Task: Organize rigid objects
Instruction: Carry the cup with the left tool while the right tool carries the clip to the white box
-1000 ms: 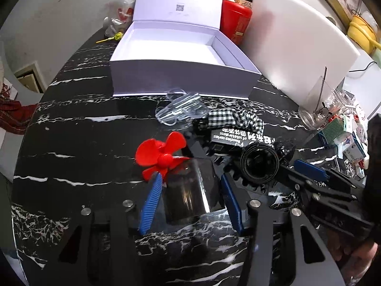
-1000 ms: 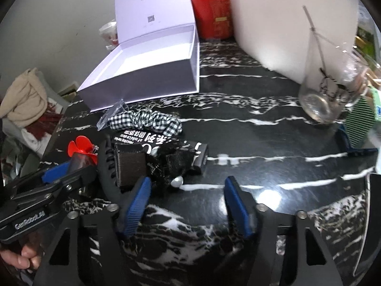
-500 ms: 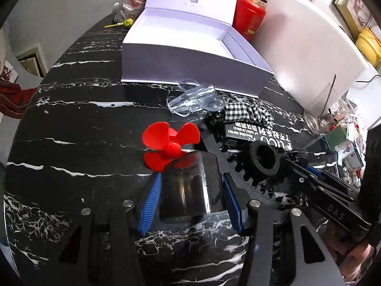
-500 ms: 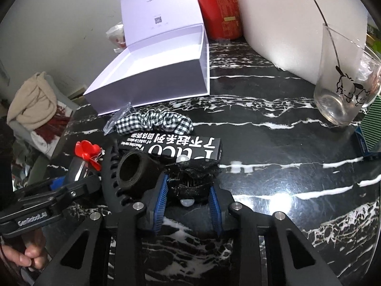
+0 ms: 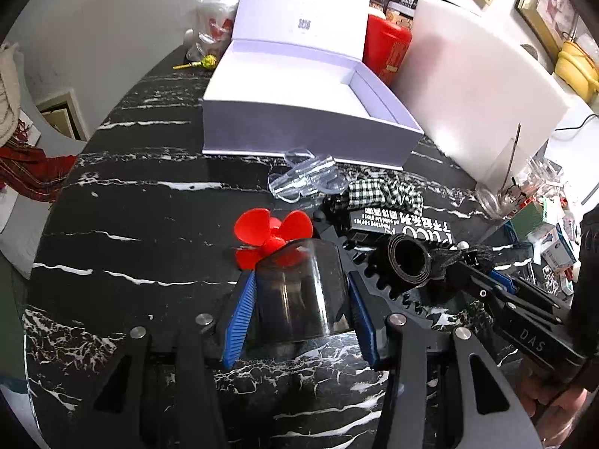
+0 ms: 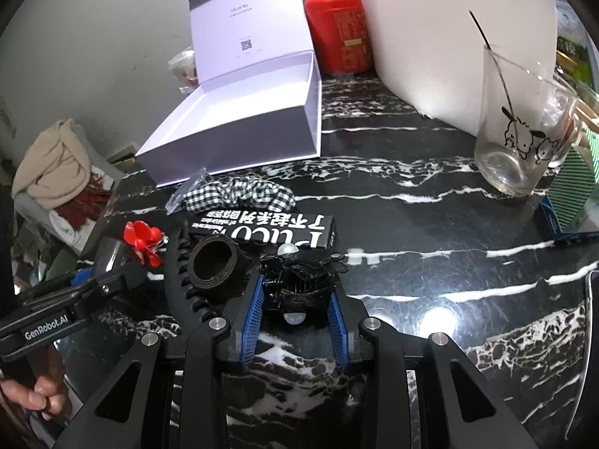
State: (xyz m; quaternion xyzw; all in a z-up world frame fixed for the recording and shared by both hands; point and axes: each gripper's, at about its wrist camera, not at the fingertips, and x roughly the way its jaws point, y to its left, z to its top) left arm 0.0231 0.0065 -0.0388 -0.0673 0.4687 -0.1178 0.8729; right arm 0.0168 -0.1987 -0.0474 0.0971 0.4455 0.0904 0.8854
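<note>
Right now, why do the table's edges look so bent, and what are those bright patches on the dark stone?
Left wrist view: the fisheye lens bows the marble table into a curve and darkens the corners. Right wrist view: the same bending tilts the drinking glass; the bright patches are glare from lights above on the polished stone. Both views look fairly sharp.

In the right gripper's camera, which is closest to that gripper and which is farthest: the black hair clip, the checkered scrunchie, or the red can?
1. Black hair clip: between the right gripper's pads, clamped.
2. Checkered scrunchie: farther up the table, slightly left, beyond the black printed box.
3. Red can: farthest, at the back beside the open white box.
</note>
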